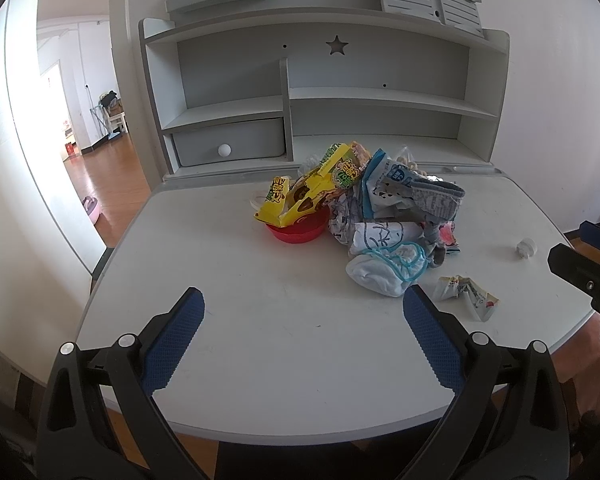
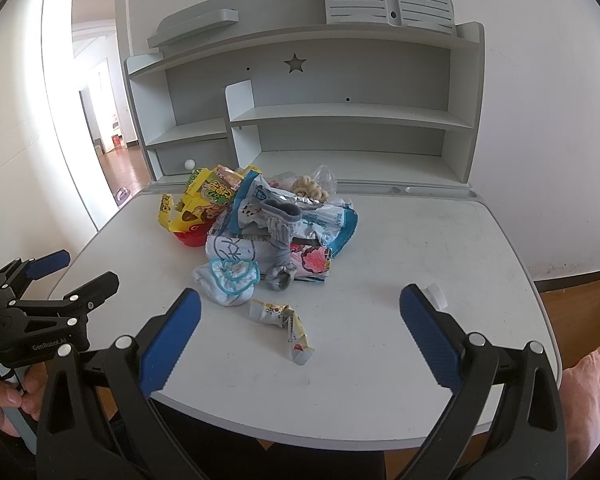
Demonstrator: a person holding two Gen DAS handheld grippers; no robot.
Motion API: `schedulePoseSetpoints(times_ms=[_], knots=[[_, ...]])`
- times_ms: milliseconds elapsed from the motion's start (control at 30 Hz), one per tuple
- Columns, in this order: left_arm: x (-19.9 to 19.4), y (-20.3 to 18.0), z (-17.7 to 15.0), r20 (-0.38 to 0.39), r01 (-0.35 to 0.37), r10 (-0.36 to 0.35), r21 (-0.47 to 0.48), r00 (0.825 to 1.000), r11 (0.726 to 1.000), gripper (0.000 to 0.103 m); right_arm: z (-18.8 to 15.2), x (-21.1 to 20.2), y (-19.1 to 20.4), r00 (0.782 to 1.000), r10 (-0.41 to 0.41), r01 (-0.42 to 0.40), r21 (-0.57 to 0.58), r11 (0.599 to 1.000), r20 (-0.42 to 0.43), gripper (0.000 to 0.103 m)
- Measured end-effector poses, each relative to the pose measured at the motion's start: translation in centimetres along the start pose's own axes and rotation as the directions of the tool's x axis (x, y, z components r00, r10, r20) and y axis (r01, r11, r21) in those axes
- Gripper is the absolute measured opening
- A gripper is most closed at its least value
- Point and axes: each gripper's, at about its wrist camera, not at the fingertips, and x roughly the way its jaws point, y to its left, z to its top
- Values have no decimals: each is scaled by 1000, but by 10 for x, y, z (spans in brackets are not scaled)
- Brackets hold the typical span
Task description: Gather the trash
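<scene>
A heap of trash and clothes lies mid-desk: yellow snack wrappers [image 1: 300, 196] over a red bowl [image 1: 298, 229], a blue-and-white packet [image 2: 328, 220], grey socks [image 2: 282, 220] and white underwear with blue trim [image 1: 388, 268]. A crumpled wrapper [image 2: 284, 322] lies apart, nearer the front edge, and a small white cap [image 2: 436, 294] sits to its right. My left gripper [image 1: 304, 336] hangs open above the desk's front, nothing between its fingers. My right gripper [image 2: 300, 336] is open too, with the crumpled wrapper just ahead between its fingers. The left gripper [image 2: 66, 276] also shows in the right wrist view.
A white desk [image 1: 260, 340] carries a grey hutch [image 1: 328, 92] with shelves and a small drawer [image 1: 228, 144] at the back. A doorway to a wood-floored room opens at the left. A hand [image 2: 0, 400] holds the left gripper's handle.
</scene>
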Motion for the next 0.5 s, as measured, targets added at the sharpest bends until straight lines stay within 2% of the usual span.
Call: schedulePoseSetpoints(times_ms=[500], knots=[[1, -2, -1, -2, 2, -2, 1, 1000, 1000, 97, 0, 0, 0, 1000, 0, 0, 0, 1000, 0, 96]])
